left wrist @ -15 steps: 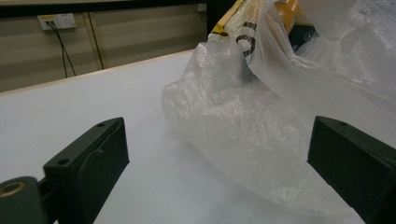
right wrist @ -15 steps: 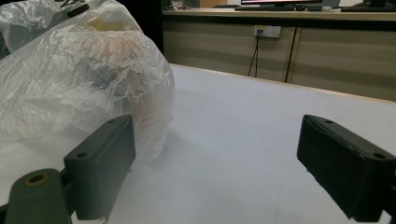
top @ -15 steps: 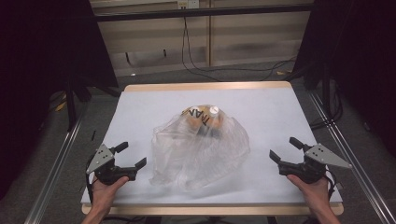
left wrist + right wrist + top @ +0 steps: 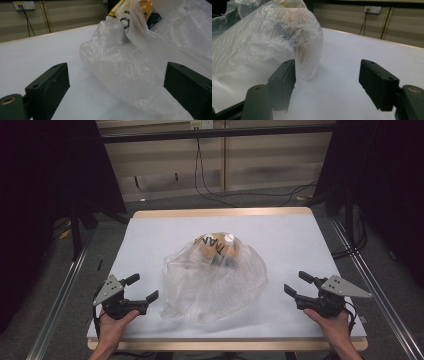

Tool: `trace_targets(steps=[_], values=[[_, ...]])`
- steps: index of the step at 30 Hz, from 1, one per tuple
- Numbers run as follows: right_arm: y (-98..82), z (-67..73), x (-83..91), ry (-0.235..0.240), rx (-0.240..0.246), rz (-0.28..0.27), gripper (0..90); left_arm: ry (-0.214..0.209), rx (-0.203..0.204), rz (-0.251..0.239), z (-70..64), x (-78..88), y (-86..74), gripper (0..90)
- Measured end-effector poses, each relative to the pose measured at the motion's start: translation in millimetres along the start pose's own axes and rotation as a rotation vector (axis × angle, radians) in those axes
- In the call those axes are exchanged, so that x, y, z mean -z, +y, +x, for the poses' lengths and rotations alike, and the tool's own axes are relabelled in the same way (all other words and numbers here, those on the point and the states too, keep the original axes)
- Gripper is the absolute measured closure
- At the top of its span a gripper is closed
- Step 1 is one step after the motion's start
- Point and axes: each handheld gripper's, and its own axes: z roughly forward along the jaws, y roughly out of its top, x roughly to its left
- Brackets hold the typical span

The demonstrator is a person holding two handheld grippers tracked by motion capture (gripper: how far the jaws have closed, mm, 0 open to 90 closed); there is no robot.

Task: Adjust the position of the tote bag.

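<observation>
A crumpled clear plastic bag lies in the middle of the white table. Inside it, toward the far end, sit a yellow-brown packet with black lettering and a dark item. My left gripper rests at the near left, open and empty, its jaws pointing at the bag. At the near right my right gripper stands open too, with the bag a short way ahead and to its left. Neither gripper touches the bag.
A wooden rim edges the table. Beyond the far edge, cables trail over the floor by a panelled wall. Metal rails run along both sides of the table. Bare white surface lies around the bag.
Both grippers have stayed almost where they were; the bag has not moved.
</observation>
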Motion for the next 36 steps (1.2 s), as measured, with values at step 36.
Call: trace_targets(steps=[36], values=[[24.8, 80.0, -27.7, 0.413, 0.071, 0.137, 61.5, -0.172, -0.019, 0.017, -40.2, 17.0, 18.0, 24.8]])
